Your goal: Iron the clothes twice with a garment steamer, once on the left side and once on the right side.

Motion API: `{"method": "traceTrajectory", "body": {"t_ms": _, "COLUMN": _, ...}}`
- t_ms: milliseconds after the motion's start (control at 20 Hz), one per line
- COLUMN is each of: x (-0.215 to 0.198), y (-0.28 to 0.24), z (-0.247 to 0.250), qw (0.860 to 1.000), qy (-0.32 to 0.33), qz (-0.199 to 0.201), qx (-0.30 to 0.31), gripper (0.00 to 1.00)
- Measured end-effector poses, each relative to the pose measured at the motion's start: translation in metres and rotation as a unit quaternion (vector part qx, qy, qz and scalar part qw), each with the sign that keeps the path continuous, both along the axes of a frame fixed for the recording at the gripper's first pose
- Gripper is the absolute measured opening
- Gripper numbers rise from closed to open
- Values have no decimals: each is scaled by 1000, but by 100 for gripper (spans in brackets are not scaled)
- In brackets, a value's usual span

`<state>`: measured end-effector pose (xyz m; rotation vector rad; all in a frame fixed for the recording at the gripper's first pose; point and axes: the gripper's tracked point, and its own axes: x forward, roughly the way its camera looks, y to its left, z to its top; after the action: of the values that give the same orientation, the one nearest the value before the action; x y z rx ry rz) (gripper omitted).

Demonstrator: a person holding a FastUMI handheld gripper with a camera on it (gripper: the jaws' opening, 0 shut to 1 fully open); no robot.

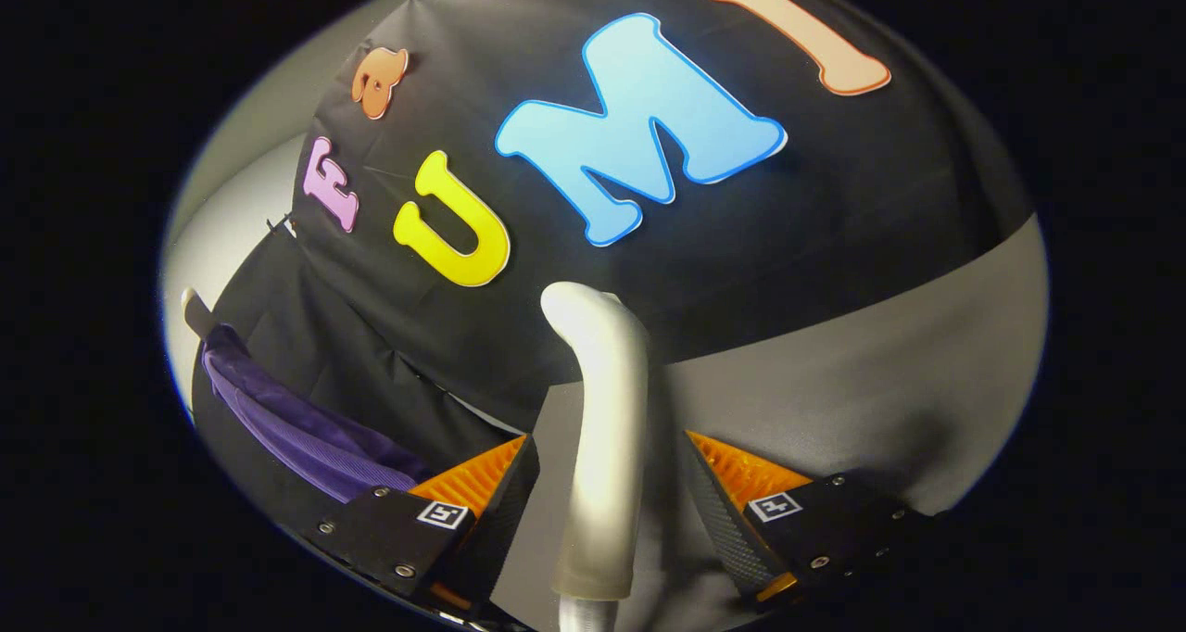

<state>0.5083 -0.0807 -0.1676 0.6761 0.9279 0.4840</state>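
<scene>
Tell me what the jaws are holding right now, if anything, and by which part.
The steamer handle stands between the jaws of the gripper, but there are gaps on both sides, so nothing is clamped.

A staged recording booth, not a lived-in room.
Black cloth wall (834, 215) is hanging behind a plain grey surface (880, 382), with a purple ribbed garment (306, 428) draping alongside.

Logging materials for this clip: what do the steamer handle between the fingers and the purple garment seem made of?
Steamer handle, standing between the hand-held gripper fingers: probably smooth glossy plastic, pale silvery, with soft highlights along its curve; possibly coated metal. Purple garment: soft woven or knit fabric, matte, with folds and fine ribbing.
</scene>
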Motion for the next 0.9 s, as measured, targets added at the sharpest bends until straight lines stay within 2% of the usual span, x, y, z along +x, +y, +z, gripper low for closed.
{"method": "traceTrajectory", "body": {"t_ms": 200, "x": 1, "y": 5, "z": -4, "qw": 998, "qy": 33, "qz": 0, "qx": 51, "gripper": 91}}
{"method": "traceTrajectory", "body": {"t_ms": 500, "x": 0, "y": 4, "z": -3, "qw": 991, "qy": 74, "qz": -19, "qx": 105, "gripper": 59}}
{"method": "traceTrajectory", "body": {"t_ms": 600, "x": -2, "y": 9, "z": -8, "qw": 991, "qy": 79, "qz": -22, "qx": 106, "gripper": 42}}
{"method": "traceTrajectory", "body": {"t_ms": 750, "x": -2, "y": 2, "z": -3, "qw": 992, "qy": 76, "qz": -47, "qx": 95, "gripper": 36}}
{"method": "traceTrajectory", "body": {"t_ms": 900, "x": -7, "y": -13, "z": 24, "qw": 995, "qy": 16, "qz": -73, "qx": 66, "gripper": 30}}
